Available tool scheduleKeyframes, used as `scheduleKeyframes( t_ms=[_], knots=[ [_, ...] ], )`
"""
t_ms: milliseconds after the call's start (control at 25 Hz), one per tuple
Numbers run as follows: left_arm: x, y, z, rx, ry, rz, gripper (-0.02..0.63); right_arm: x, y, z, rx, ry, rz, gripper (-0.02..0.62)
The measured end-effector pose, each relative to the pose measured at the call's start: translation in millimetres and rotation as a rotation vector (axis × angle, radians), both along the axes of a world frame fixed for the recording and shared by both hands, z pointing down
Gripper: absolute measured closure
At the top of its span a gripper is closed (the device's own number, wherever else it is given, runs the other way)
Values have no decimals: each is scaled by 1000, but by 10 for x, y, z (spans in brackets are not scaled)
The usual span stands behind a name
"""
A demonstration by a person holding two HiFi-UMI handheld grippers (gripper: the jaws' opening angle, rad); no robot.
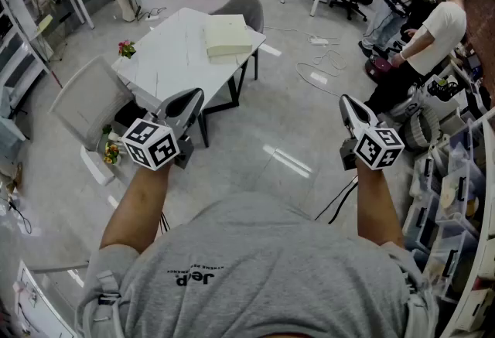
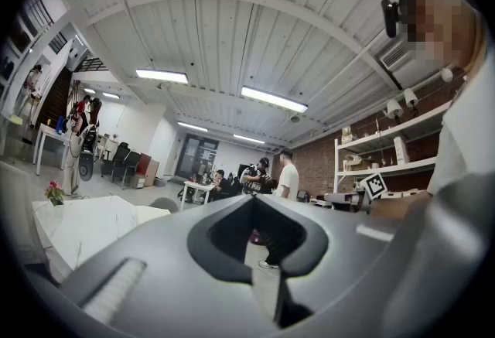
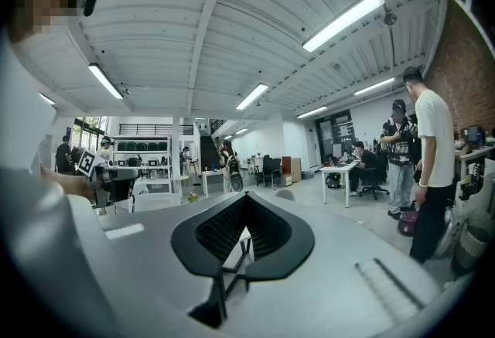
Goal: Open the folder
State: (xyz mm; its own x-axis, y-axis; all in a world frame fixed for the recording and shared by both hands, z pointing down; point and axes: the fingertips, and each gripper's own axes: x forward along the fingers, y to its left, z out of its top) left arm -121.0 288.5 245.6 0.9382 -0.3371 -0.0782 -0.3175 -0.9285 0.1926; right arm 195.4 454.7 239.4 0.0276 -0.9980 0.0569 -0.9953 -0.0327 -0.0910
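Observation:
The cream folder (image 1: pixel 227 36) lies closed on the far side of a white table (image 1: pixel 174 58), well ahead of me. In the left gripper view, the folder (image 2: pixel 151 213) shows as a pale slab past the table top (image 2: pixel 77 228). My left gripper (image 1: pixel 184 106) is held level in the air short of the table's near corner, its jaws together with nothing in them. My right gripper (image 1: pixel 349 109) hangs over the open floor to the right, also shut and empty. The tips of each pair meet in the left gripper (image 2: pixel 251 197) and right gripper (image 3: pixel 246 196) views.
A grey chair (image 1: pixel 246 8) stands behind the table and a white chair (image 1: pixel 89 100) at its left. A small flower pot (image 1: pixel 125 49) sits on the table's left edge. People (image 1: pixel 433 39) stand at the right, near shelves of bins (image 1: pixel 456 197). Cables (image 1: pixel 325 66) lie on the floor.

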Motion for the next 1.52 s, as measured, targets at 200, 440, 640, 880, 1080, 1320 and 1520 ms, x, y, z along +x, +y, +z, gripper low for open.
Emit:
scheduleKeyframes(
  t_ms=[200, 440, 640, 880, 1080, 1320, 1520],
  knots=[
    [142, 70, -25, 9, -2, -5, 548, 146, 67, -4, -3, 2, -4, 594],
    [373, 193, -23, 9, -1, -13, 548, 336, 134, -1, -6, 10, -25, 594],
    [570, 282, -54, 7, -2, -26, 548, 531, 176, -37, 4, -9, -38, 592],
    [763, 335, -91, 14, -1, -44, 548, 734, 209, -50, 9, -4, -55, 592],
    [895, 274, -99, 10, -4, -44, 548, 845, 97, -81, 16, 4, -66, 592],
    [1003, 72, -73, 16, -9, -33, 548, 848, -145, -126, 59, -5, -94, 591],
    [1106, -416, 40, 4, 4, -3, 548, 802, -646, -105, 61, -3, -132, 221]
  ],
)
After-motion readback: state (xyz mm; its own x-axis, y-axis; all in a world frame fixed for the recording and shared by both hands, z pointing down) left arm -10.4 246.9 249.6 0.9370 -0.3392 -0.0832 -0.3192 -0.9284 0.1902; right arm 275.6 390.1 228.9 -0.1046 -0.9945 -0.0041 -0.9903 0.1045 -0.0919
